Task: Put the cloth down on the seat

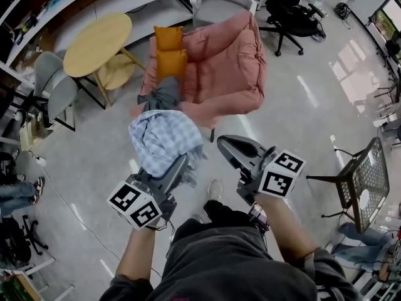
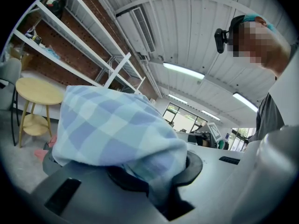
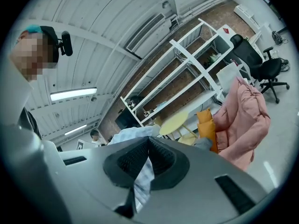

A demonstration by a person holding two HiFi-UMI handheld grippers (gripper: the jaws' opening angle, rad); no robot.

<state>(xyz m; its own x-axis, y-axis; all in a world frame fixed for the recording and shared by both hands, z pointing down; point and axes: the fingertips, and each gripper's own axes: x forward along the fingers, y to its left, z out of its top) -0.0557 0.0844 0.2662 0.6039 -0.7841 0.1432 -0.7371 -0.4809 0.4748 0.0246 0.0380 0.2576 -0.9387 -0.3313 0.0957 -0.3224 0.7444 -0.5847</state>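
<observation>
A blue-and-white checked cloth [image 1: 164, 140] hangs bunched from my left gripper [image 1: 182, 165], which is shut on it. In the left gripper view the cloth [image 2: 112, 129] drapes over the jaws and hides most of them. The seat is a pink padded armchair [image 1: 222, 68] just beyond the cloth, with orange cushions [image 1: 169, 52] at its left side and a grey bundle [image 1: 161, 94] on its front edge. My right gripper [image 1: 224, 143] is shut, to the right of the cloth and apart from it. Behind its jaws the right gripper view shows the cloth [image 3: 133, 134] and the armchair [image 3: 243, 115].
A round wooden table [image 1: 97, 42] with a lower shelf stands left of the armchair, and a grey chair [image 1: 53, 83] further left. A black office chair [image 1: 291, 17] is behind on the right. A wire-mesh chair [image 1: 369, 180] stands at the right edge. Shelving lines the back wall.
</observation>
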